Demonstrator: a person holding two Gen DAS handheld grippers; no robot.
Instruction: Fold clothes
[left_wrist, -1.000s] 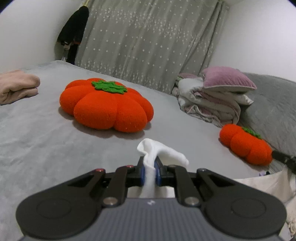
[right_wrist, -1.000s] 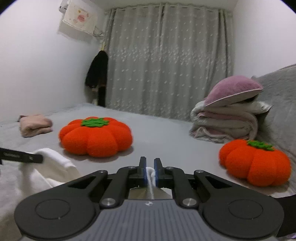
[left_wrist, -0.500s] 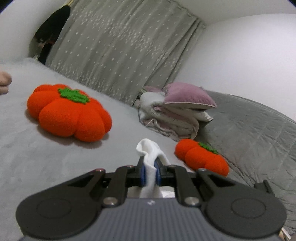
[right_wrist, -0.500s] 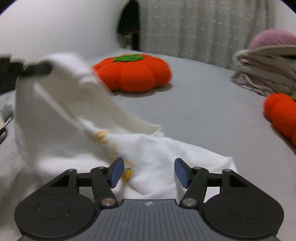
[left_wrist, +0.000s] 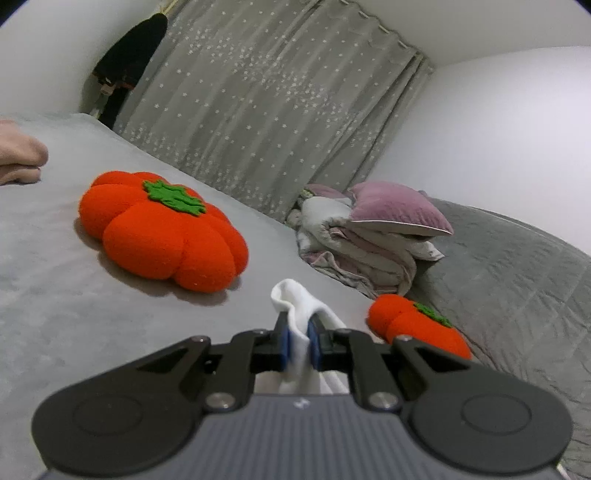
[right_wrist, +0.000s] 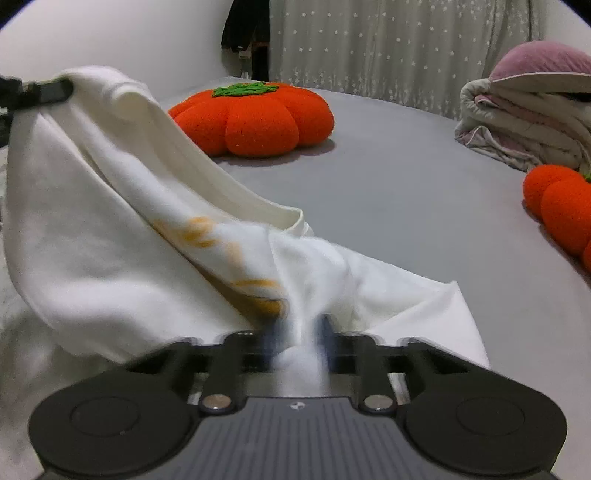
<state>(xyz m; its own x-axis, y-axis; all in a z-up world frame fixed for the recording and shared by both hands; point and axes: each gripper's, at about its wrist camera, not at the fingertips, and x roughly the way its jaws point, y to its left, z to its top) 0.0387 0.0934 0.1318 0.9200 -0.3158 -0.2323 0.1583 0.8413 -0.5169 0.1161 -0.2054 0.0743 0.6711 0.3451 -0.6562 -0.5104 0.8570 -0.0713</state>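
Note:
A white T-shirt (right_wrist: 122, 236) with an orange print lies partly on the grey bed (right_wrist: 388, 192) and is partly lifted. My left gripper (left_wrist: 298, 338) is shut on a bunched fold of the shirt (left_wrist: 295, 306), and its finger shows in the right wrist view (right_wrist: 44, 92) holding that corner up at the upper left. My right gripper (right_wrist: 297, 332) is closed around a pinch of the shirt's fabric near its lower edge; its fingers are motion-blurred.
A large orange pumpkin cushion (left_wrist: 162, 229) (right_wrist: 255, 118) sits mid-bed. A smaller one (left_wrist: 417, 328) (right_wrist: 561, 210) lies to the right beside stacked quilts with a purple pillow (left_wrist: 373, 232) (right_wrist: 532, 110). A pink folded cloth (left_wrist: 18, 158) is far left. Grey curtain behind.
My right gripper was open over the shirt half a second ago and has now closed on a pinch of it. The left gripper stays shut on its fold, its view tilted.

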